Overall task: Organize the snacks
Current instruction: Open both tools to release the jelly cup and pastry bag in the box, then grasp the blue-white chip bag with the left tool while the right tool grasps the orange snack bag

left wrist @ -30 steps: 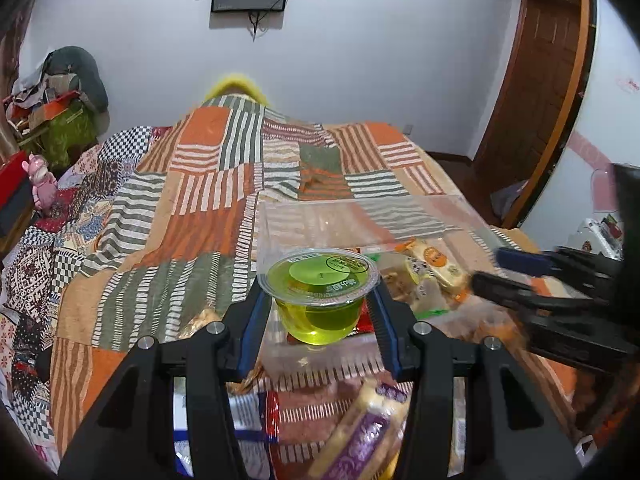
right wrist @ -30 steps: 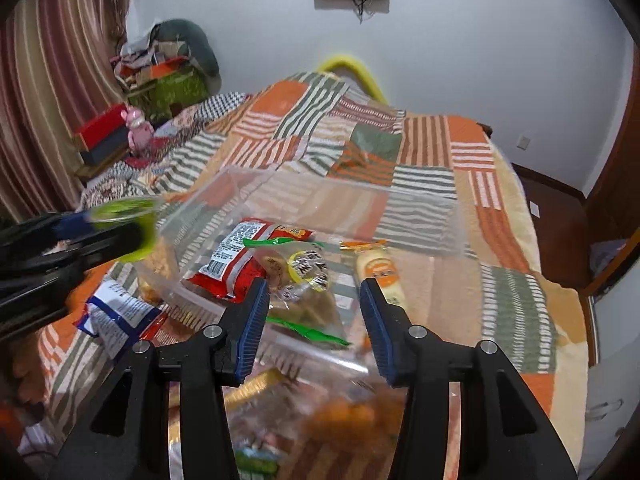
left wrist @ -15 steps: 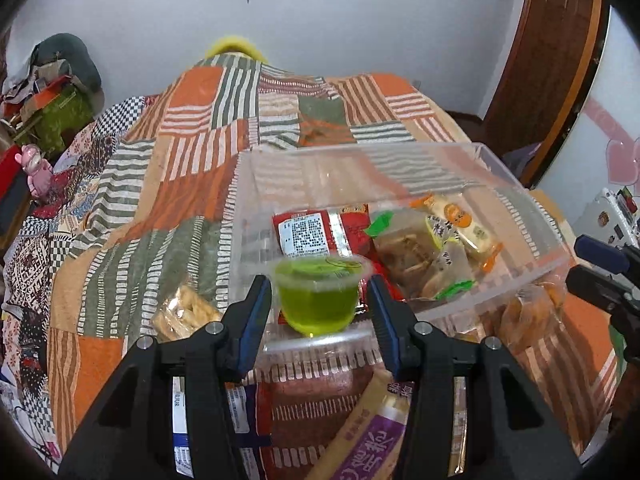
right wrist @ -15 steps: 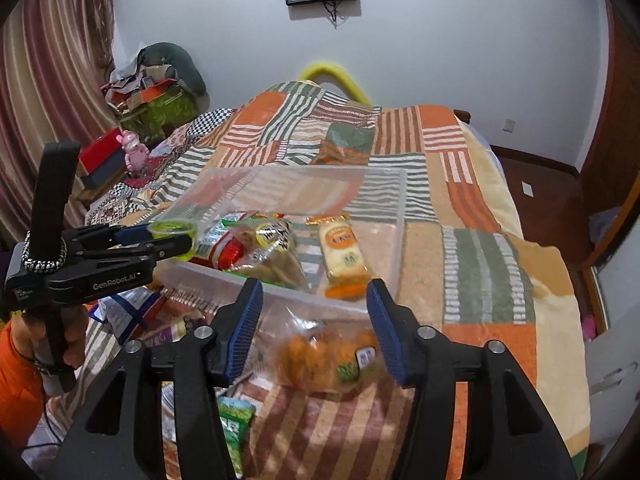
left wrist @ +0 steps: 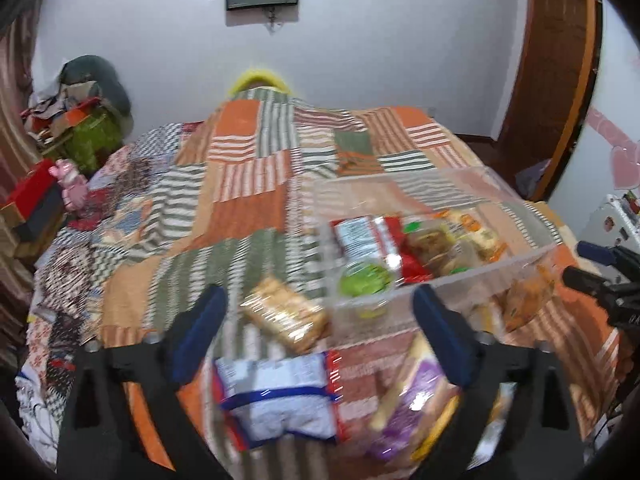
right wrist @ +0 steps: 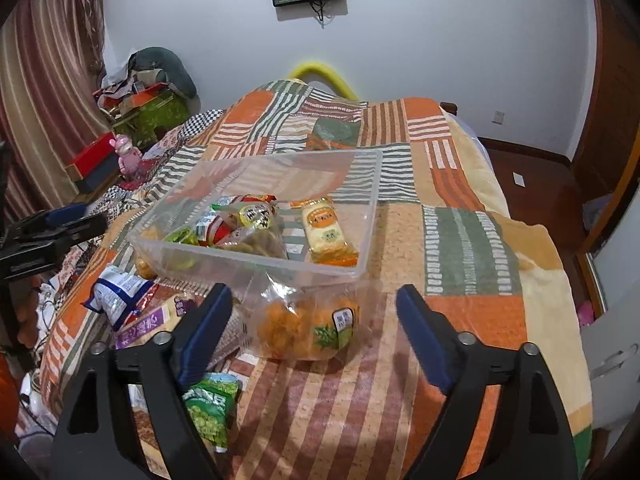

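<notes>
A clear plastic bin (right wrist: 366,240) sits on the patchwork bed and holds several snack packets and a green jelly cup (left wrist: 364,278), which lies in its near left corner (right wrist: 182,237). My left gripper (left wrist: 320,332) is open and empty just in front of the bin, above a cracker packet (left wrist: 286,314) and a blue-white bag (left wrist: 276,400). My right gripper (right wrist: 314,334) is open and empty, its fingers on either side of a clear bag of orange snacks (right wrist: 306,326) lying before the bin.
A purple packet (left wrist: 412,408) lies under the left gripper's right finger. A green pea bag (right wrist: 210,408) lies at the near left of the right wrist view. The bed edge and wooden floor (right wrist: 532,184) are to the right; clutter (right wrist: 140,108) is at the far left.
My left gripper has opened and let go of the jelly cup, which now sits in the bin, and has pulled back. My right gripper has opened wider around the orange snack bag.
</notes>
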{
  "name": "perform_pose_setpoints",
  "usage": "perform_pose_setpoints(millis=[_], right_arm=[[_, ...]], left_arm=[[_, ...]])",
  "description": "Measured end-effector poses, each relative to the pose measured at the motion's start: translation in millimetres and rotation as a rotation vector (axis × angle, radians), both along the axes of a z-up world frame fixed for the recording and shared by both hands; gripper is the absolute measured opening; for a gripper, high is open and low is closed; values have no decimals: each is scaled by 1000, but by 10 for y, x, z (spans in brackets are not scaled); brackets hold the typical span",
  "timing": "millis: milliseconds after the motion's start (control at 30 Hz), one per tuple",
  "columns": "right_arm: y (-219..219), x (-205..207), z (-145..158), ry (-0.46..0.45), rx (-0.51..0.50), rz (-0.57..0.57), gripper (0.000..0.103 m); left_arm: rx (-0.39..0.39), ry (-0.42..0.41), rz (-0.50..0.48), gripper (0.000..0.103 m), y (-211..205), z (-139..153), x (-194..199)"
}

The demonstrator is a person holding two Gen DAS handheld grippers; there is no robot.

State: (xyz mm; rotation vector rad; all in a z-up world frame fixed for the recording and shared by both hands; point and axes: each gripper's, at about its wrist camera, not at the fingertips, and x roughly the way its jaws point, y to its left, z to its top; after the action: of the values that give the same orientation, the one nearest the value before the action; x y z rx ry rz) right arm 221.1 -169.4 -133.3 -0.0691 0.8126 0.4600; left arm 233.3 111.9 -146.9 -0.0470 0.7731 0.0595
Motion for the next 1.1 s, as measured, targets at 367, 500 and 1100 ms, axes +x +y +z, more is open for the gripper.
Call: perform_pose_setpoints(millis=[367,500,1100], right_arm=[[40,-39,-143,17,-42,-18,102],[96,8,-205,38,-57,-14,102],[118,259,-430,176,7,-11,86]], left_arm=[[-67,151,89,99,387,-638,-181],[-45,185,87,99,356,-790,-168],[-156,227,43,77,311,-1131,-127]])
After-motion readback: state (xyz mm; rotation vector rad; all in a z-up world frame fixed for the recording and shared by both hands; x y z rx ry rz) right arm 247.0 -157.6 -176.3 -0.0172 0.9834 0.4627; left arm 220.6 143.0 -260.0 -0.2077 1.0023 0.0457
